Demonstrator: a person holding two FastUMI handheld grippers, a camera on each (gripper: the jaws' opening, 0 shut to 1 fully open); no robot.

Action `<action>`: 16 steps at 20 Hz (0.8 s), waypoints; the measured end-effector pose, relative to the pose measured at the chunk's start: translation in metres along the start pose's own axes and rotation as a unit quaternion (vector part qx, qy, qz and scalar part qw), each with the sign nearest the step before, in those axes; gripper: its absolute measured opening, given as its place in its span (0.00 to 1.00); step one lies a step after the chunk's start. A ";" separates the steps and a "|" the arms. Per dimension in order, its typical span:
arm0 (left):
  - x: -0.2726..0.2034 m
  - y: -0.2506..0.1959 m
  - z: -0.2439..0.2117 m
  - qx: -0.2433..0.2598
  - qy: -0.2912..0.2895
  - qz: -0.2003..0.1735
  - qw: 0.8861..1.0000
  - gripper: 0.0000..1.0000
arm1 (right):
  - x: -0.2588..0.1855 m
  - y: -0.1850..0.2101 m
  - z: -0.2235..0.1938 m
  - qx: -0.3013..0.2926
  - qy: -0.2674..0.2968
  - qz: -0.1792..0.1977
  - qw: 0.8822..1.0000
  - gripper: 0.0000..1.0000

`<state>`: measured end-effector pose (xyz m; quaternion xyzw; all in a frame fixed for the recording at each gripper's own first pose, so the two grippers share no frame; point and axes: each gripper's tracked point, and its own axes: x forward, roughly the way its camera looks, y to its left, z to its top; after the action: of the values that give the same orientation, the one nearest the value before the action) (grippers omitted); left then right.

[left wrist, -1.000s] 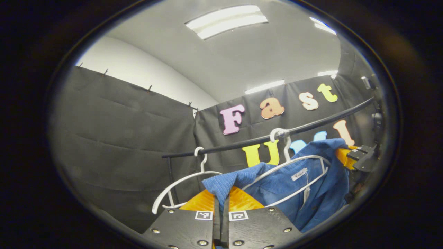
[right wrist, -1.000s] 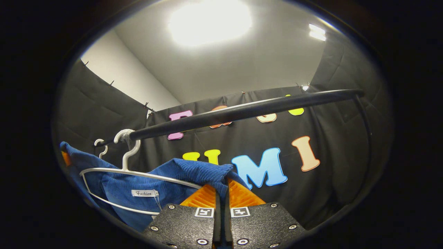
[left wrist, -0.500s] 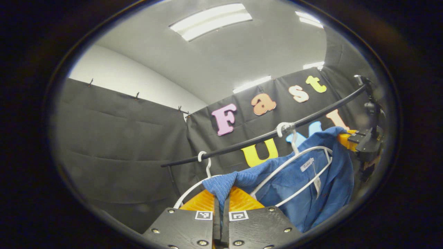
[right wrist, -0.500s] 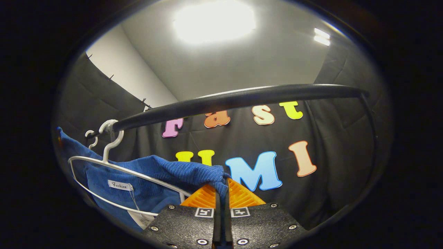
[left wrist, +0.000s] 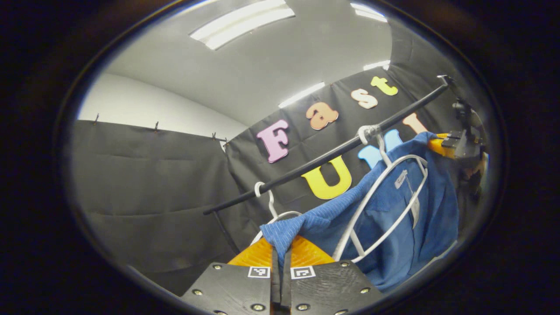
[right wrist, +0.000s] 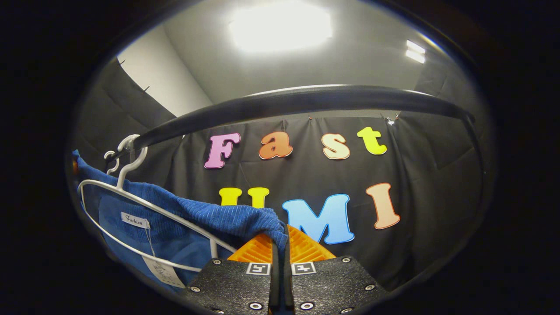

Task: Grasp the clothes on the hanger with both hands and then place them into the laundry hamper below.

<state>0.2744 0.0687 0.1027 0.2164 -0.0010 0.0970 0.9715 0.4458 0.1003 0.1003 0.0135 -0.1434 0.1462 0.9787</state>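
Note:
A blue corduroy shirt [left wrist: 393,218] is stretched between my two grippers around a white hanger [left wrist: 385,197] that hooks on the black rail [left wrist: 323,157]. My left gripper [left wrist: 280,251] is shut on one shoulder fold of the shirt. In the right gripper view, my right gripper [right wrist: 280,245] is shut on the other shoulder fold of the blue shirt [right wrist: 183,218], with the white hanger [right wrist: 131,201] to the left under the rail [right wrist: 306,100]. The right gripper [left wrist: 442,144] also shows far right in the left gripper view, holding the cloth.
A second white hanger [left wrist: 269,205] hangs bare on the rail left of the shirt. The rail's upright post [right wrist: 474,148] runs down the right side. Black cloth walls close the booth behind and to the left.
Both views have tilted and dropped lower: the rail now sits higher and steeper in each, and the shirt has slid farther along the hanger. Both grips stay shut on the shoulders.

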 end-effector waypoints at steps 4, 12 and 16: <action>0.013 0.006 0.000 0.023 -0.024 -0.008 0.999 0.02 | 0.005 0.002 -0.007 -0.003 0.001 0.009 1.000 0.03; 0.026 0.001 -0.030 0.033 -0.011 -0.021 0.999 0.02 | 0.016 0.005 -0.031 -0.017 0.011 0.024 1.000 0.03; 0.017 -0.016 -0.044 0.016 0.001 -0.039 0.999 0.03 | 0.023 0.001 -0.041 -0.006 0.026 0.012 1.000 0.03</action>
<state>0.2923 0.0762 0.0568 0.2318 0.0100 0.0598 0.9709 0.4779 0.1106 0.0675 0.0024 -0.1191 0.1573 0.9803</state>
